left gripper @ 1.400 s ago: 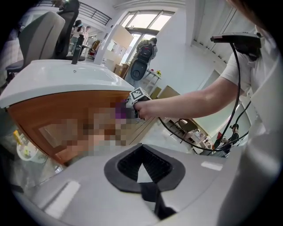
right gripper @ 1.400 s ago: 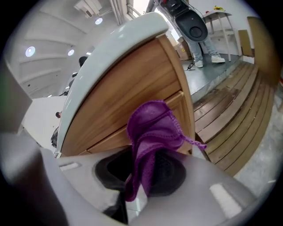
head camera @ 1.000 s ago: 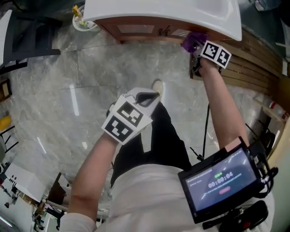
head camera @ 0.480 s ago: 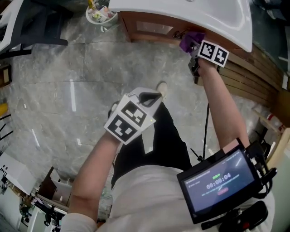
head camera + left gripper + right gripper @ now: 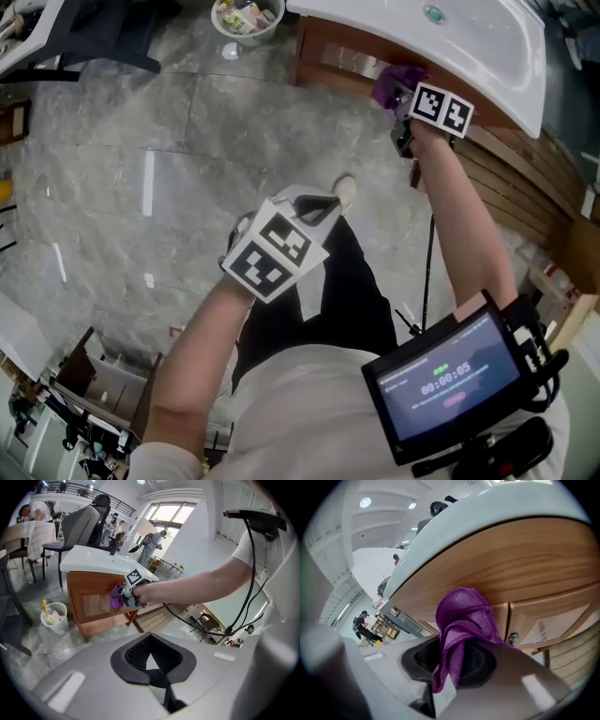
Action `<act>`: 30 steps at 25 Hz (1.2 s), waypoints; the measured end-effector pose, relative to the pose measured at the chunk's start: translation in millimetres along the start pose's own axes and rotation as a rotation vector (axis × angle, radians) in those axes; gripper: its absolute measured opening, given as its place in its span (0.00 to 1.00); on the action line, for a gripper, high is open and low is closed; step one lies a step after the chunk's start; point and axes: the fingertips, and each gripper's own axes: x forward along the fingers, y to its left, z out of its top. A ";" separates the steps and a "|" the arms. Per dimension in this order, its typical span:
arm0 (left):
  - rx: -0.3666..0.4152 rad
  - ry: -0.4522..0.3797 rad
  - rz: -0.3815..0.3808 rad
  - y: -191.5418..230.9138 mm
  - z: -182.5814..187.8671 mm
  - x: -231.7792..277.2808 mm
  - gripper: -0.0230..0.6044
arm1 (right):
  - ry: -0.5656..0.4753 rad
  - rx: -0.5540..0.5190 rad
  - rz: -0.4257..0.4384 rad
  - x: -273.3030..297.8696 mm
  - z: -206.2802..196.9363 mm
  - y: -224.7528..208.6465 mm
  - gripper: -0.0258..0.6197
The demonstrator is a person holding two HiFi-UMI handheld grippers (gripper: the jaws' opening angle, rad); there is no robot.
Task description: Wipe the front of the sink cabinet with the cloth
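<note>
**Wiping stroke, upper band of the cabinet front.** My right gripper (image 5: 454,667) has its jaws closed on a purple, soft-pile microfibre cloth (image 5: 464,616). The cloth is pinched low in a bunched fold, so that a rounded wad stands proud of the jaw tips. That wad sits against, or just short of (I cannot tell which), the warm-brown wooden sink cabinet (image 5: 525,559). It is on the plain rail directly under the overhanging white ceramic basin (image 5: 487,37) and above a panelled door with a small metal knob (image 5: 513,638). My left gripper (image 5: 152,660) hangs well apart over the grey marbled floor (image 5: 141,141), jaws brought together with nothing between them.

**Handling, as I judge it.** The cloth is light and limp, with no stiffness of its own — it passes on pressure only where it is folded thick. The present hold, at the gathered root of the fold, looks right. A grip nearer a loose edge would let the cloth trail or pull free when dragged across the wood. The pile should slide easily on the smooth finish but could snag on the knob.
</note>
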 end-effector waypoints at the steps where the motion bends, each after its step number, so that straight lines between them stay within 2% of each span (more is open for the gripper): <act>1: -0.007 -0.005 0.008 3.5 -2.5 -4.5 0.05 | 0.007 -0.010 0.006 5.1 0.1 7.2 0.17; 21: -0.104 -0.054 0.091 28.6 -65.8 -71.6 0.05 | 0.092 -0.185 0.158 98.9 -13.1 165.1 0.17; 26: -0.122 -0.049 0.102 31.5 -78.8 -84.7 0.05 | 0.085 -0.187 0.189 106.7 -16.8 190.9 0.17; 30: -0.109 -0.047 0.091 27.9 -79.5 -87.9 0.05 | 0.075 -0.147 0.207 91.0 -27.4 197.0 0.17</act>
